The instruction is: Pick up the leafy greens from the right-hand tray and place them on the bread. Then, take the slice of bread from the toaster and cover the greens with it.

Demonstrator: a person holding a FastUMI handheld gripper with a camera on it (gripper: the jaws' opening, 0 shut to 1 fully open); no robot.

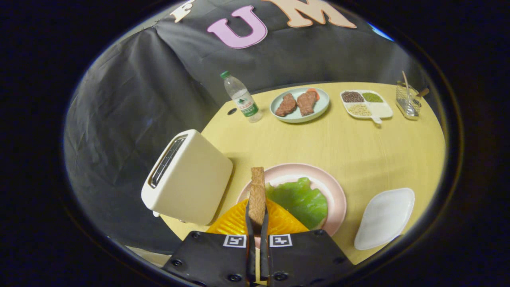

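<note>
1. Pale wooden desk (358,151) carries everything, and your claw (257,223) hangs above its near edge, pinched narrow on the slice of bread (257,191), held upright on edge.
2. Just beyond the fingers lie the leafy greens (299,199), already spread on the pink plate (336,191); the bread beneath them is hidden.
3. Beside the plate, the right-hand tray (384,217) is bare and the toaster (187,177) stands left.
4. You'd likely need to tip the slice flat to cover the greens.
</note>
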